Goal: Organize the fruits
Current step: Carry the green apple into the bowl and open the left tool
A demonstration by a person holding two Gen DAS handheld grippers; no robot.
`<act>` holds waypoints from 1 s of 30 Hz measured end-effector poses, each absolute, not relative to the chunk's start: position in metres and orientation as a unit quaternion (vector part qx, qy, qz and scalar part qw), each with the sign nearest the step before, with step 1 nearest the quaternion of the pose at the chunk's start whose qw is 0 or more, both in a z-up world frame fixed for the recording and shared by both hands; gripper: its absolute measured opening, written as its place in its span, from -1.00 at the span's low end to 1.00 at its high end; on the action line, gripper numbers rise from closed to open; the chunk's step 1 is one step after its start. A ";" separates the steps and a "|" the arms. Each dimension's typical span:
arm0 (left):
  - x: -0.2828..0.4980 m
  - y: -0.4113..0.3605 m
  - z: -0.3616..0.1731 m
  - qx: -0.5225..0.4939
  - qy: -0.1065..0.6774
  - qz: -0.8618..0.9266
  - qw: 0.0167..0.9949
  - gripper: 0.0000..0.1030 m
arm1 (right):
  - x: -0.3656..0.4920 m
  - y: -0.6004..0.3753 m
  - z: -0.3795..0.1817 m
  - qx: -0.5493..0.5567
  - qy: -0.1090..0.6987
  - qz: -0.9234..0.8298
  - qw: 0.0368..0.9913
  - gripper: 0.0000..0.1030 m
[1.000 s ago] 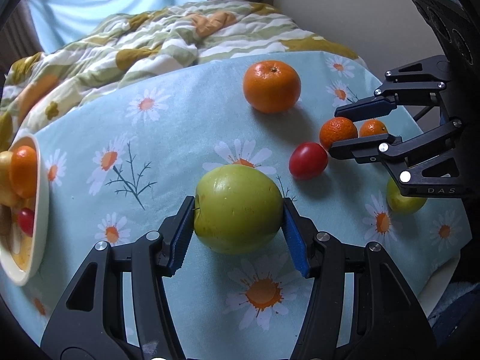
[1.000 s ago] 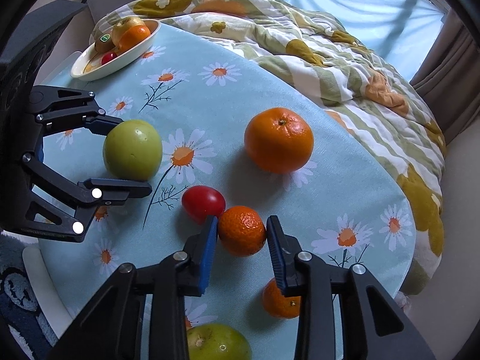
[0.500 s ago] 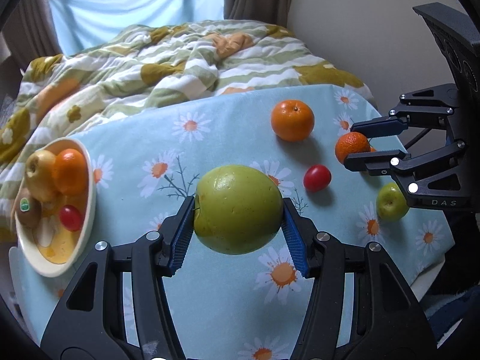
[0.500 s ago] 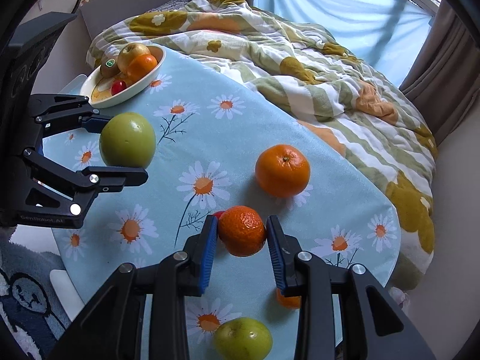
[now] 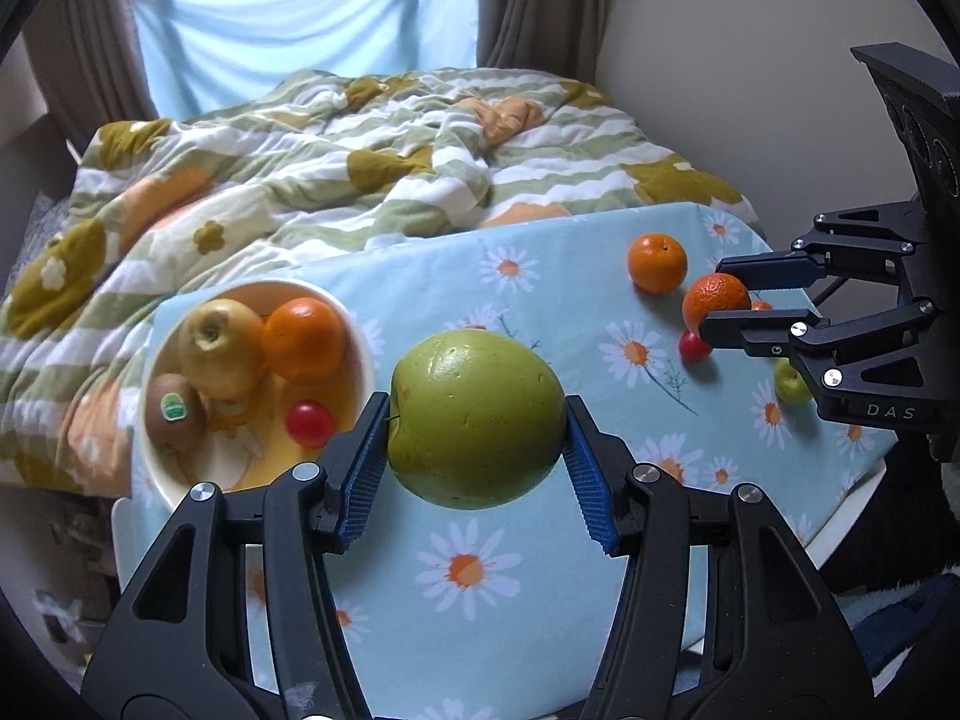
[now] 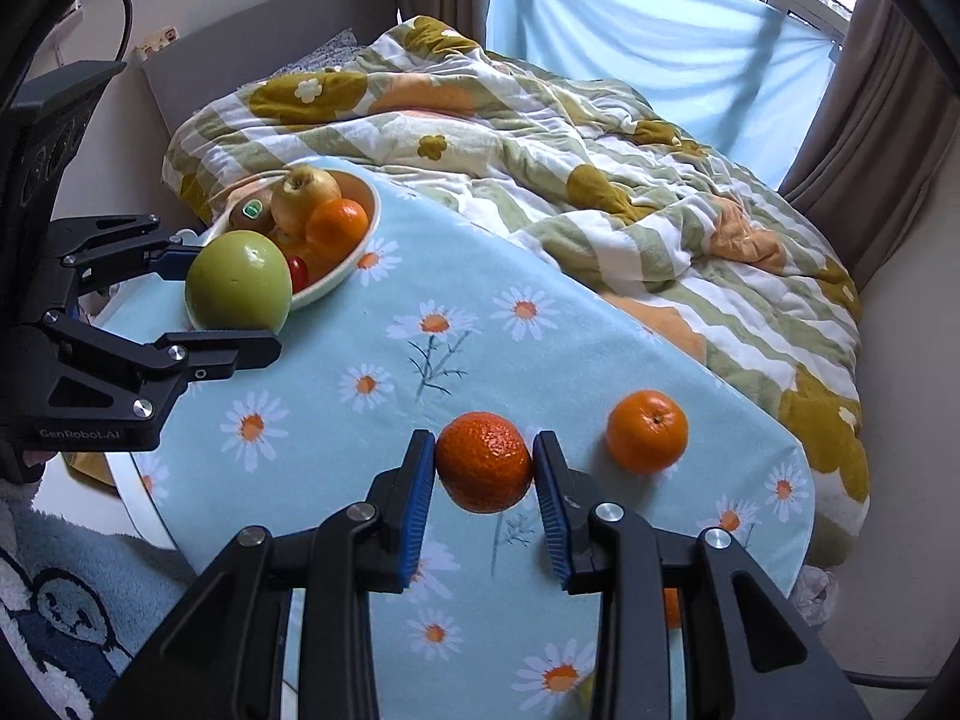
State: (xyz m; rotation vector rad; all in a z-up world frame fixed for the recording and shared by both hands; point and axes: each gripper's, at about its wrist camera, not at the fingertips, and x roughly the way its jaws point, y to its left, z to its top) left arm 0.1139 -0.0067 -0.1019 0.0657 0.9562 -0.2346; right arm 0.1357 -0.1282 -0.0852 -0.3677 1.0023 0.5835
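Observation:
My left gripper is shut on a big green apple and holds it above the table, just right of the cream fruit bowl. The bowl holds a yellow apple, an orange, a kiwi and a cherry tomato. My right gripper is shut on a small tangerine and holds it above the table's right half. In the right wrist view the left gripper holds the green apple beside the bowl.
On the daisy tablecloth lie a large orange, a red tomato, a small green apple and another tangerine, mostly hidden. A rumpled quilt lies on the bed behind the table. A wall stands to the right.
Both grippers have lifted their fruit higher off the table. The left gripper has carried the green apple left toward the bowl. The right gripper has risen with the tangerine.

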 end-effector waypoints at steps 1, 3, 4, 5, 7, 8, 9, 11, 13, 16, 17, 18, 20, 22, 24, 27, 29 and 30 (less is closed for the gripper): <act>0.113 0.003 -0.101 0.033 0.459 -0.112 0.881 0.20 | 0.134 -0.118 -0.084 -0.166 0.471 0.274 0.822 -0.40; 0.111 0.021 -0.100 0.035 0.460 -0.111 0.880 0.20 | 0.132 -0.098 -0.084 -0.152 0.472 0.271 0.825 -0.40; 0.111 0.031 -0.100 0.037 0.460 -0.109 0.880 0.20 | 0.131 -0.088 -0.084 -0.146 0.474 0.271 0.825 -0.40; 0.111 0.040 -0.101 0.038 0.460 -0.108 0.880 0.20 | 0.131 -0.078 -0.086 -0.140 0.476 0.269 0.825 -0.40; 0.112 0.058 -0.101 0.039 0.460 -0.107 0.880 0.20 | 0.131 -0.059 -0.089 -0.129 0.478 0.266 0.827 -0.40; 0.112 0.067 -0.101 0.039 0.460 -0.105 0.881 0.20 | 0.130 -0.050 -0.090 -0.124 0.480 0.266 0.827 -0.40; 0.112 0.075 -0.101 0.040 0.460 -0.105 0.881 0.20 | 0.130 -0.041 -0.091 -0.120 0.480 0.265 0.828 -0.40; 0.113 0.092 -0.102 0.041 0.460 -0.103 0.881 0.20 | 0.130 -0.025 -0.094 -0.112 0.481 0.262 0.829 -0.40; 0.115 0.108 -0.105 0.040 0.460 -0.102 0.881 0.20 | 0.130 -0.011 -0.096 -0.104 0.482 0.258 0.831 -0.40; 0.119 0.129 -0.110 0.036 0.464 -0.100 0.879 0.20 | 0.131 0.005 -0.098 -0.094 0.483 0.248 0.834 -0.40; 0.120 0.136 -0.113 0.035 0.465 -0.100 0.879 0.20 | 0.131 0.011 -0.099 -0.090 0.484 0.244 0.835 -0.40; 0.121 0.142 -0.116 0.034 0.468 -0.100 0.878 0.20 | 0.131 0.015 -0.100 -0.087 0.485 0.239 0.837 -0.40; 0.124 0.152 -0.123 0.034 0.472 -0.101 0.875 0.20 | 0.132 0.025 -0.102 -0.080 0.488 0.230 0.838 -0.40; 0.126 0.161 -0.132 0.035 0.479 -0.104 0.871 0.20 | 0.133 0.033 -0.106 -0.070 0.493 0.220 0.839 -0.40; 0.129 0.169 -0.142 0.035 0.485 -0.109 0.867 0.20 | 0.134 0.039 -0.110 -0.061 0.497 0.212 0.839 -0.40; 0.133 0.176 -0.157 0.037 0.492 -0.120 0.861 0.20 | 0.137 0.046 -0.117 -0.052 0.501 0.200 0.840 -0.40; 0.136 0.177 -0.164 0.043 0.493 -0.128 0.859 0.20 | 0.138 0.049 -0.121 -0.045 0.504 0.193 0.841 -0.40; 0.137 0.176 -0.167 0.047 0.494 -0.132 0.858 0.20 | 0.139 0.051 -0.122 -0.043 0.505 0.190 0.841 -0.40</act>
